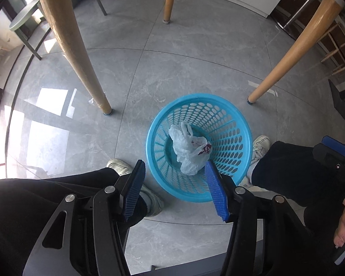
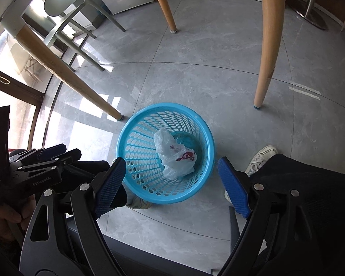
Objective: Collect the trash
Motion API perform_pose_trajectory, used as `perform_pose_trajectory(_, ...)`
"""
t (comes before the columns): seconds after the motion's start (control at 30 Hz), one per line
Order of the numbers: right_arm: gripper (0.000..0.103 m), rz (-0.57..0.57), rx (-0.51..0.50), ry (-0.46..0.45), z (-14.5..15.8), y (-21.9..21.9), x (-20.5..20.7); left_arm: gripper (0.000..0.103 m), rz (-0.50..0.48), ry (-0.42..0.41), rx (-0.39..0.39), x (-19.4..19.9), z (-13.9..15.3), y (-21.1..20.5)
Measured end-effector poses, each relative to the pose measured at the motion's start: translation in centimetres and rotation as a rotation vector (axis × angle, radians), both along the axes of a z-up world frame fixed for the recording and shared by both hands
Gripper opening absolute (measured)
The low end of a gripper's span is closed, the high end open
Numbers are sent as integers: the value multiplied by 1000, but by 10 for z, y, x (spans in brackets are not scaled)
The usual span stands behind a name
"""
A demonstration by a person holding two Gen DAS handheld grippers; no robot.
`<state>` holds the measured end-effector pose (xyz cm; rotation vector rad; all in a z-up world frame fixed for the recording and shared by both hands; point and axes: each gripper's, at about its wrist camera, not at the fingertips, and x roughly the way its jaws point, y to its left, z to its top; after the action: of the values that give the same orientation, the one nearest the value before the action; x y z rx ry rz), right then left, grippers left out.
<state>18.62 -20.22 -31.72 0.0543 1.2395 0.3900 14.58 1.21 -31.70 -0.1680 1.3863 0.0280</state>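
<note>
Blue perforated basket (image 1: 230, 115) sits at lower centre, crumpled plastic bag (image 1: 189, 149) inside; left gripper (image 1: 174, 172) and right gripper (image 2: 170, 168) hover spread, empty. A clumsy reach could tip the light basket.

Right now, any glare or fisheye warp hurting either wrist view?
Left wrist: sun patches glare on the floor at left; table legs bow; basket and bag sharp. Right wrist: window at far left blown out, glare streaks near the basket; bag clear.
</note>
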Motion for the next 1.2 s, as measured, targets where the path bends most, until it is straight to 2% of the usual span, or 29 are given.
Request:
perform_pose_trajectory(0.3, 87, 48, 5, -112, 50, -7, -33, 56, 10, -109, -5, -39, 51, 13)
perform_pose_trajectory(0.57, 94, 87, 14, -216, 99, -17, -70, 59, -46, -210, 21, -71, 100, 6)
perform_pose_trajectory(1.03, 94, 73, 104, -451, 216, -32, -102, 61, 10, -453, 21, -95, 211, 31)
perform_pose_trajectory(1.2, 94, 49, 127, -519, 255, -38, -99, 61, 41, -534, 59, -94, 243, 42)
